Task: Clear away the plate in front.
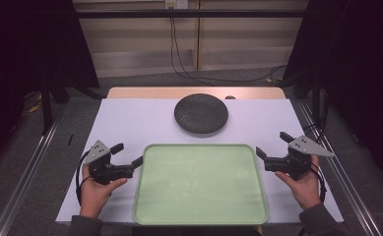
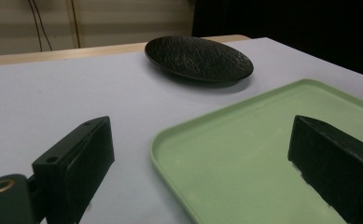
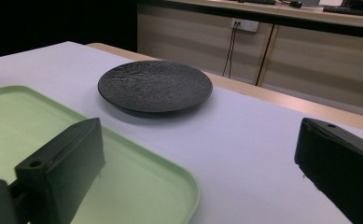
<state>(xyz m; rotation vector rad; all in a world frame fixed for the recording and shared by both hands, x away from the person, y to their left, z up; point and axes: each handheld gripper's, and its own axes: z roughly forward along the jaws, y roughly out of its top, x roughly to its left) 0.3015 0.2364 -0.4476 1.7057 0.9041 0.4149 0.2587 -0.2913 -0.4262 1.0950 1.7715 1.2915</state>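
Observation:
A pale green tray [image 1: 248, 150] lies flat at the front middle of the white table, with nothing on it. Beyond it sits a round black textured plate [image 1: 201, 113], also bare. My left gripper [image 1: 128, 154] rests at the tray's left edge, open, its jaws straddling the tray's far-left corner [image 2: 157, 140]. At the tray's right edge my right gripper [image 1: 272, 144] is open too, one jaw over the tray's far-right corner [image 3: 188, 184]. The plate [image 2: 198, 58] shows ahead in the left gripper view, and the plate [image 3: 155, 86] likewise in the right gripper view.
The white table [image 1: 130, 118] ends in a wooden strip [image 1: 149, 92] at the back. Metal rails [image 1: 26, 162] run along the floor on both sides. Cables [image 1: 179, 59] hang down the back wall. Bare table lies on each side of the plate.

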